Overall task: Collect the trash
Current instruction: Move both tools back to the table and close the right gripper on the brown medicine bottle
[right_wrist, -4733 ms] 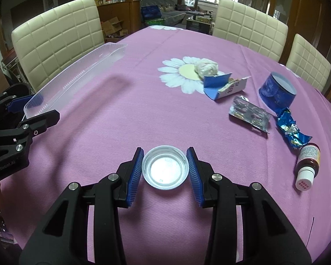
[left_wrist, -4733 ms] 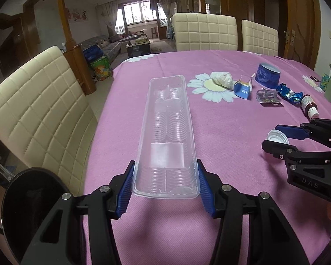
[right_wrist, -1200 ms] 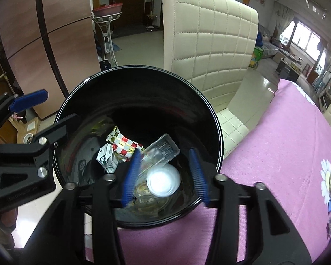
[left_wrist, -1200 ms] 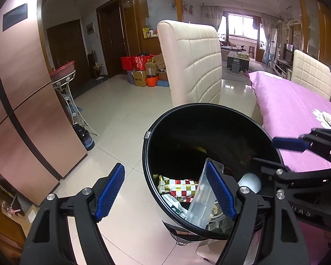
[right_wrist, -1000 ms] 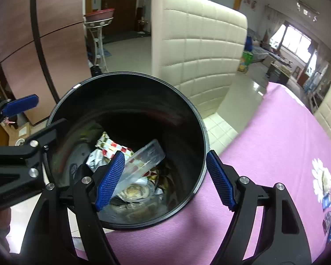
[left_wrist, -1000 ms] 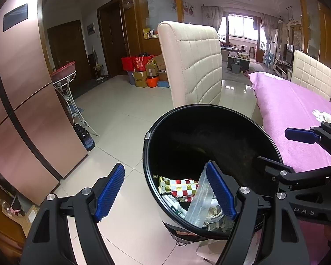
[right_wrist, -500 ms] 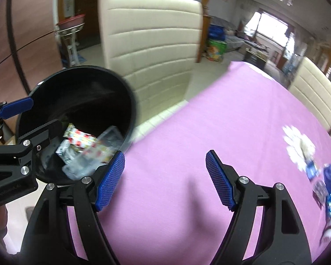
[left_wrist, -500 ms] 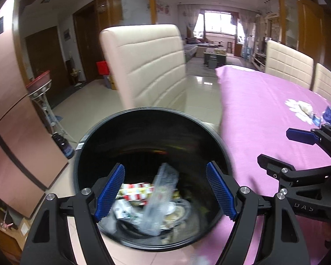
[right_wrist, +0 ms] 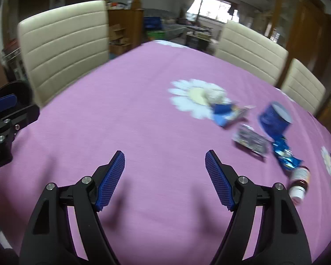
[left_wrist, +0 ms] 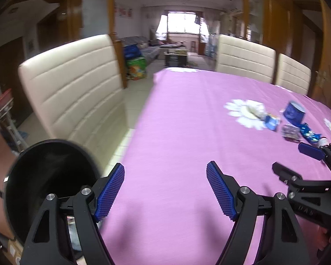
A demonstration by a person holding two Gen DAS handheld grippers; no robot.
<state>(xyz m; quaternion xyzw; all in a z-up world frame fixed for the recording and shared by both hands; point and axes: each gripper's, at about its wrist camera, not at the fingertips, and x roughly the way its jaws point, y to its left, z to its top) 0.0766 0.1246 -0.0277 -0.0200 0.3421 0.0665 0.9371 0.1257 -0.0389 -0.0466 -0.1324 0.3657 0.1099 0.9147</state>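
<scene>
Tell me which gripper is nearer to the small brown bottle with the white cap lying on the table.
Right. The right gripper hangs open over the purple cloth with the bottle just off its right finger. The left gripper sits farther away, beside the black bin.

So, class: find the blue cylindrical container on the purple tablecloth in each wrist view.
Left wrist view: blue container at the far right, beyond the right gripper.
Right wrist view: blue container right of centre, above the foil wrappers.
Shared landmark: the white daisy print beside it.
</scene>
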